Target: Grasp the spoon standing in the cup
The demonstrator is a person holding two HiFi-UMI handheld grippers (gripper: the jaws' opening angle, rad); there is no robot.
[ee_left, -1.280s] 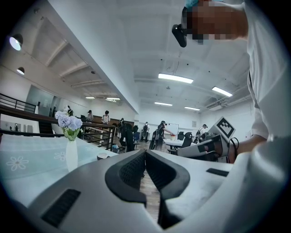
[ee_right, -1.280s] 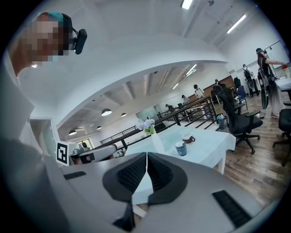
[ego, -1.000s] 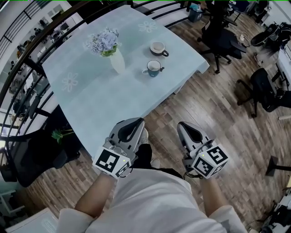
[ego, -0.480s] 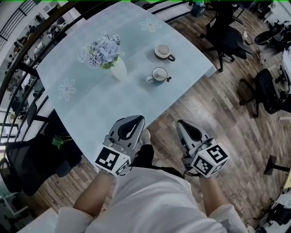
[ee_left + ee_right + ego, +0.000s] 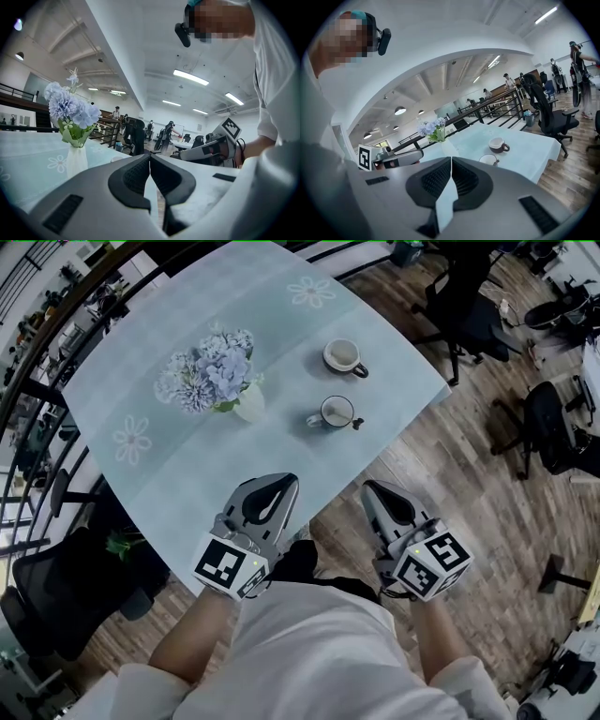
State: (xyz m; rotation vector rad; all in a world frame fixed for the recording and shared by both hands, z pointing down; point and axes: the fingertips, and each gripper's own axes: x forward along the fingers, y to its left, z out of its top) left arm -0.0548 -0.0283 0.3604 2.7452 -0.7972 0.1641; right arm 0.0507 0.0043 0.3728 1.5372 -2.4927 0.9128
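Holds the left gripper (image 5: 284, 481) and the right gripper (image 5: 373, 489) side by side just off the table's (image 5: 187, 474) near edge, both with jaws pressed together and nothing between them. Shows two cups toward the table's right corner: the nearer cup (image 5: 336, 412) close to the edge, the farther cup (image 5: 344, 355) just behind it, both well apart from the grippers. Cannot pick out the spoon at this range; reads a dark speck at the nearer cup's right side as either handle or spoon. Leaves the grasp not yet begun. Risks, judging from here: reaching in with jaws closed and knocking the spoon over or tipping the cup; choosing the wrong cup; brushing the vase of flowers (image 5: 246, 401) standing toward the table's middle.
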